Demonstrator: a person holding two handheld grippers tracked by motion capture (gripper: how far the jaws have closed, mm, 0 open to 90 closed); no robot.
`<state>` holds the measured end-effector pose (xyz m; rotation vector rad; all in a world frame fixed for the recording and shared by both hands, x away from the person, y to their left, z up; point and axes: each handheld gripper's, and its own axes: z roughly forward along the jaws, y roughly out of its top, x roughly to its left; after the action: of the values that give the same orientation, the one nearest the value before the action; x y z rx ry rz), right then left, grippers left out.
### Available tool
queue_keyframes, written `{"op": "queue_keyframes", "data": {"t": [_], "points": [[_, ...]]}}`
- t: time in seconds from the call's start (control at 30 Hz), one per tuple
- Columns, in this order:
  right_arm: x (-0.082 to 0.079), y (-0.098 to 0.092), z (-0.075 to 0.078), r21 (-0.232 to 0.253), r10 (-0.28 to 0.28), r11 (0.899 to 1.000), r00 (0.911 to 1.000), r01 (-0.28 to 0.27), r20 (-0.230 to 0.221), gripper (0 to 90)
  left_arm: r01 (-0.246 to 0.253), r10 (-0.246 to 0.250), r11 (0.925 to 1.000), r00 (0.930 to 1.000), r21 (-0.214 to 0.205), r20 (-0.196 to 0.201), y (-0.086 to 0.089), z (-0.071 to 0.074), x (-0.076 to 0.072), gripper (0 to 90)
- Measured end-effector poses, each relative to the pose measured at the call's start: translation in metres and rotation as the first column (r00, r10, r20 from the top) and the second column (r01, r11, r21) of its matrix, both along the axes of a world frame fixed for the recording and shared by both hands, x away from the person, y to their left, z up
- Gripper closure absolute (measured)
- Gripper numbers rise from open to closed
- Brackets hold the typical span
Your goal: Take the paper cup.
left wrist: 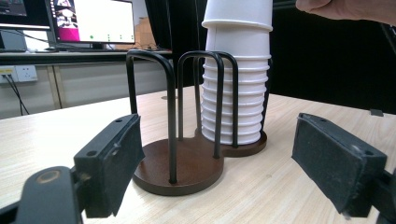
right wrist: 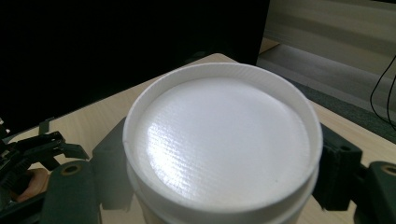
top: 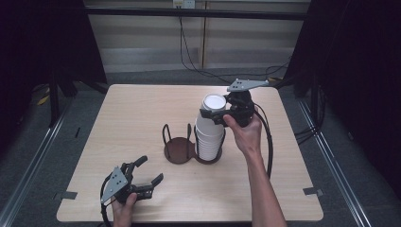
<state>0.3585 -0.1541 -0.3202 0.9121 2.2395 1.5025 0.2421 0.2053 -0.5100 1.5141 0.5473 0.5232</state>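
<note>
At the top of the stack of white cups [top: 209, 135], the uppermost cup [top: 213, 106] sits upside down between the jaws of the right gripper [top: 215, 115], which are closed against its sides. The stack stands in the right ring of the 2-ring wire holder [top: 179, 149] at mid-table [top: 132, 113]. The left gripper [top: 150, 175] rests near the front edge, jaws wide apart and empty, well apart from the cups.
</note>
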Motion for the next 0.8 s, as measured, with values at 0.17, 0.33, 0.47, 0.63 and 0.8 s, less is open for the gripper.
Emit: {"op": "queue_keyframes", "data": {"t": [0.17,0.33,0.47,0.63,0.8], "points": [[-0.003,-0.001,0.003,0.017,-0.003,1.0,0.9998,0.002,0.022,23.9,0.001,-0.001,1.0,1.0,-0.003,-0.003,0.0,0.0,0.0,15.9],[-0.005,-0.008,0.007,0.074,-0.007,0.997,0.9992,0.005,0.039,24.0,0.001,-0.001,1.0,1.0,-0.003,-0.002,0.0,0.0,0.0,15.9],[-0.008,-0.012,0.01,0.111,-0.004,0.994,0.9988,-0.002,0.048,24.1,0.001,-0.001,1.0,1.0,-0.002,-0.004,0.0,0.0,0.0,15.9],[-0.009,-0.015,0.014,0.153,-0.013,0.988,0.9974,0.002,0.07,24.2,0.009,-0.009,0.9999,0.9999,-0.005,-0.004,0.0,0.0,0.0,16.0],[-0.012,-0.016,0.02,0.172,-0.019,0.985,0.9958,0.003,0.089,24.2,0.008,-0.008,1.0,1.0,-0.005,-0.004,0.0,0.0,0.0,15.9]]}}
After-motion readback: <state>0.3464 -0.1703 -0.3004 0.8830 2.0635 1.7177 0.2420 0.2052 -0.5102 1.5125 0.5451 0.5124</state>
